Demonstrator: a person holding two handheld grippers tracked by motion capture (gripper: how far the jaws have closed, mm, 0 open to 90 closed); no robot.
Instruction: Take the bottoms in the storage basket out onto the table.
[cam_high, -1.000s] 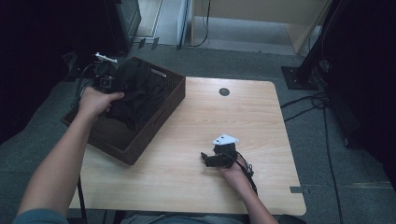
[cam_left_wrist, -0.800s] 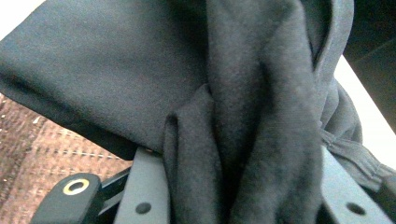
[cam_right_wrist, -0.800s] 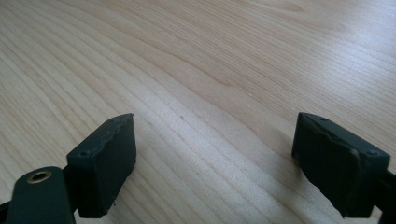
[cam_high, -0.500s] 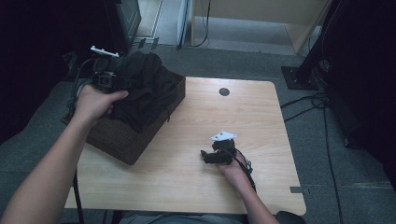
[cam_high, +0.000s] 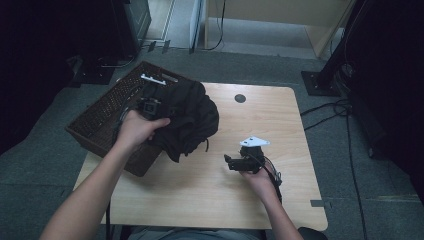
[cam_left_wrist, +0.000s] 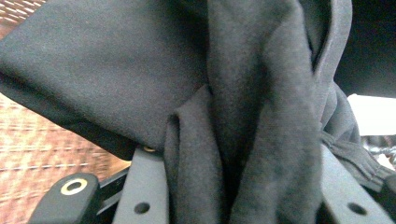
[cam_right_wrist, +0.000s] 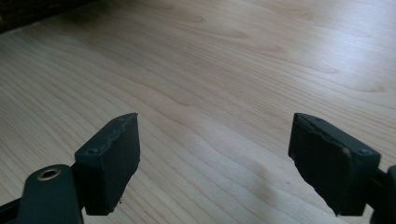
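A black garment (cam_high: 192, 117) hangs bunched over the right wall of a brown wicker basket (cam_high: 95, 120) and out onto the wooden table (cam_high: 270, 120). My left gripper (cam_high: 151, 106) is at the garment's left side, shut on a thick fold of it. In the left gripper view that black cloth (cam_left_wrist: 243, 93) is squeezed between the jaws of the left gripper (cam_left_wrist: 240, 196). My right gripper (cam_high: 229, 161) is held low over the table's middle, pointing left. Its jaws have just been closing a little but still stand wide apart, with only bare wood between them, as the right gripper (cam_right_wrist: 215, 163) shows.
The basket overhangs the table's left edge. A small black round disc (cam_high: 240, 98) lies near the table's far edge. Cables (cam_high: 330, 107) run over the grey floor to the right, beside a dark stand base (cam_high: 317, 82).
My left gripper has moved right with the garment, dragging it up out of the basket and over the table. The right gripper has risen slightly.
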